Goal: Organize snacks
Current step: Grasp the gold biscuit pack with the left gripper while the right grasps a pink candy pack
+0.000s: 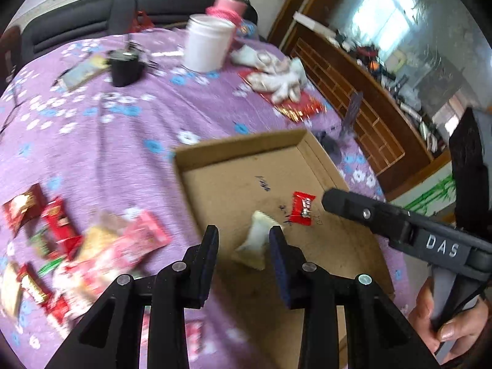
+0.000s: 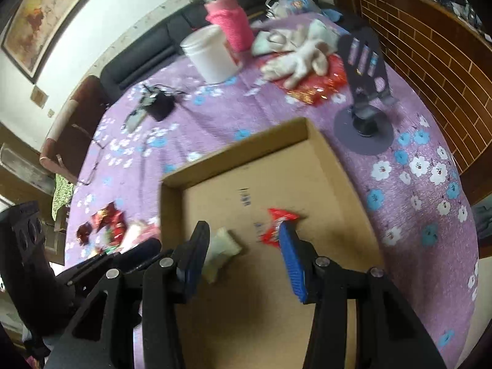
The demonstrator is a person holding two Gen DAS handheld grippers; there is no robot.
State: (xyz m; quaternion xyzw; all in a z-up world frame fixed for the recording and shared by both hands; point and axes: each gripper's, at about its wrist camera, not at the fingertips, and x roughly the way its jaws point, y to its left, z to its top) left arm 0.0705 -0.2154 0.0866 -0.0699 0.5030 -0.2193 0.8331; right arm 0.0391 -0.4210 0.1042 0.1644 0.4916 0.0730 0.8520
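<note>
A shallow cardboard box (image 1: 240, 149) (image 2: 233, 156) lies on a purple flowered cloth. Inside it lie a white snack packet (image 1: 255, 243) (image 2: 223, 246) and a red candy packet (image 1: 303, 209) (image 2: 276, 223). My left gripper (image 1: 244, 236) hovers open over the white packet, with a gap at its left pad. My right gripper (image 2: 243, 230) is open above the box floor, and its right finger hides part of the red packet. Several red and pink snack packets (image 1: 77, 246) (image 2: 107, 224) are piled on the cloth left of the box.
At the back stand a white jar (image 1: 207, 43) (image 2: 212, 53) and a pink-sleeved bottle (image 2: 230, 21). White gloves (image 2: 298, 58) lie on a red packet, with a black phone stand (image 2: 364, 92) to the right. A small black device (image 1: 124, 67) sits at the left. A hand (image 1: 442, 319) holds the right gripper.
</note>
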